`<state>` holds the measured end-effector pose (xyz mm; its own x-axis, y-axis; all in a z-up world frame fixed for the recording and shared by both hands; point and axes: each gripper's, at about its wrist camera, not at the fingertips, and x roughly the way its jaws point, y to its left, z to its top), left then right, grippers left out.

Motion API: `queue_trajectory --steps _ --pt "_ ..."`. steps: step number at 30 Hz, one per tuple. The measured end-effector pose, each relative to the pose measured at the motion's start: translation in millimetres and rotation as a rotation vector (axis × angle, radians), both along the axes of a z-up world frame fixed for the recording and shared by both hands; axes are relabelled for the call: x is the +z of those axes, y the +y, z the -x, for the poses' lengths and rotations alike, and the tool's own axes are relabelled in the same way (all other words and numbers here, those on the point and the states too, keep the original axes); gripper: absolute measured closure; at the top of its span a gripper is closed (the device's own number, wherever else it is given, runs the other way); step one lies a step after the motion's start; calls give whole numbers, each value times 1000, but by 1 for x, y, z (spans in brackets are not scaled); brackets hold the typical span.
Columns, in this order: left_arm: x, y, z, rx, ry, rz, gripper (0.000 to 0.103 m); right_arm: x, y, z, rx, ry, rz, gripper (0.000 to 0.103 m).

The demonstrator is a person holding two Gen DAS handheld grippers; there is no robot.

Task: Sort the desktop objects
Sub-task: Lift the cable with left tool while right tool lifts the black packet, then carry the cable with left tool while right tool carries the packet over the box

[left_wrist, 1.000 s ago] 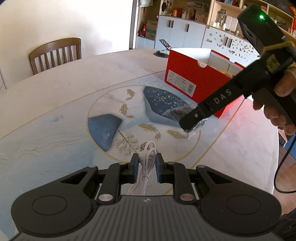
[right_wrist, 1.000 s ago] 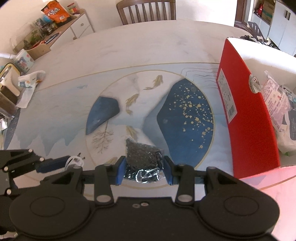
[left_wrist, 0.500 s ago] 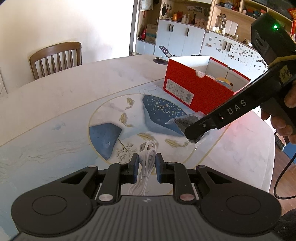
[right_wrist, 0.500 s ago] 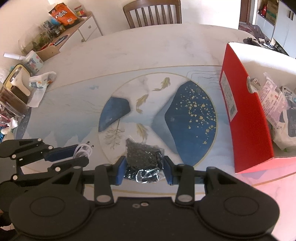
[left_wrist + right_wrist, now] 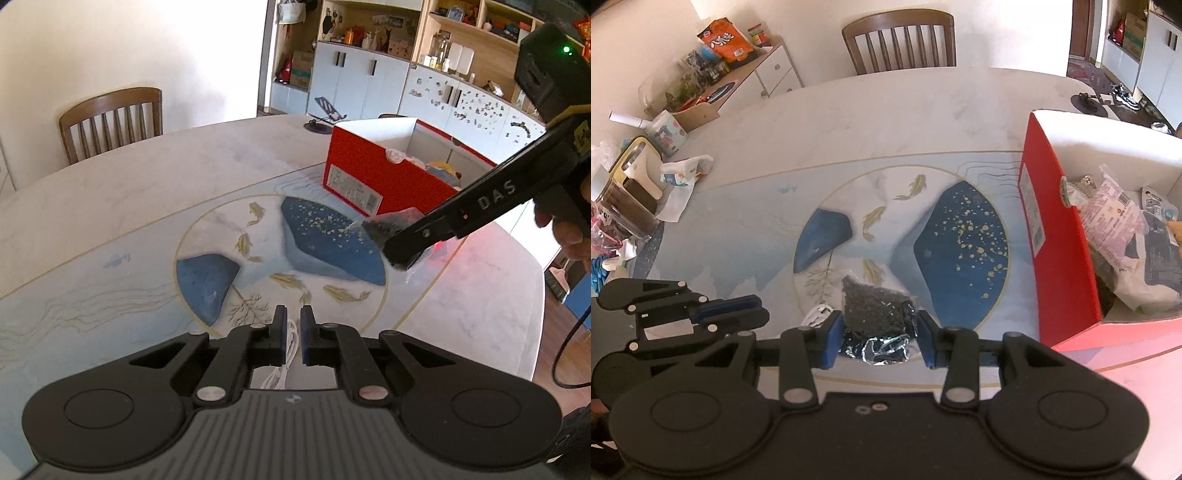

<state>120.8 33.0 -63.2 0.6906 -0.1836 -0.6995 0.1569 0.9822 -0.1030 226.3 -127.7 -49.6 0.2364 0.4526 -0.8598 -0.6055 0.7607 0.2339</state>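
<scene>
Nearest, left gripper [image 5: 291, 332] pinched shut on a white cable [image 5: 291, 336], low over the table [image 5: 110, 206]. Beyond, right gripper [image 5: 881, 334] clamping a dark bag [image 5: 875, 306], lifted clear. Farther right, red box [image 5: 1060, 236] already holding packets [image 5: 1115, 218]. Left to do: both items boxed.

One red box [image 5: 1060, 236], one chair [image 5: 899, 40], two tools.
</scene>
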Motion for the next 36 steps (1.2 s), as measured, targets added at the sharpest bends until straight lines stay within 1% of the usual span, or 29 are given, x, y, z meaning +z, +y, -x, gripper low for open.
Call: queue_trajectory --steps 4,9,15,18,20,21,23,24,27,30,32,33,34,35,36 --pt "-10 1 -2 -14 50 35 97 -3 -4 1 -3 10 0 62" --pt "-22 -2 -2 -19 73 14 96 -10 -9 5 -7 29 3 62" --pt "-36 -2 -16 -9 105 -1 95 -14 -12 7 -11 40 11 62" --pt "-42 -2 -22 -8 109 1 87 -17 -12 8 -12 45 20 62" --pt "-45 -3 -27 -1 113 -19 75 -19 -13 9 -14 50 23 62" --pt "-47 -4 -28 -3 113 -22 72 -20 -14 10 -15 54 23 62" --pt "-49 -4 -31 -2 119 -24 54 -23 -16 11 -19 60 25 62" --pt "-50 -4 -32 -3 120 -20 53 -24 -16 11 -21 62 27 62" --pt "-54 -6 -37 -8 124 -28 53 -26 -18 11 -27 66 31 62" --pt "-56 -12 -39 -23 122 -60 53 -27 -19 11 -30 67 33 62" --pt "-59 -14 -41 -22 136 -59 53 -27 -19 11 -30 67 32 62" --pt "-61 -14 -41 -16 142 -53 55 -26 -19 11 -31 66 31 62" --pt "-62 -14 -41 -12 144 -55 59 -26 -19 12 -31 66 31 62" --pt "-62 -15 -40 -8 139 -68 64 -27 -19 12 -31 65 31 62" --pt "-62 -16 -40 -6 138 -81 66 -27 -19 12 -32 66 31 62"
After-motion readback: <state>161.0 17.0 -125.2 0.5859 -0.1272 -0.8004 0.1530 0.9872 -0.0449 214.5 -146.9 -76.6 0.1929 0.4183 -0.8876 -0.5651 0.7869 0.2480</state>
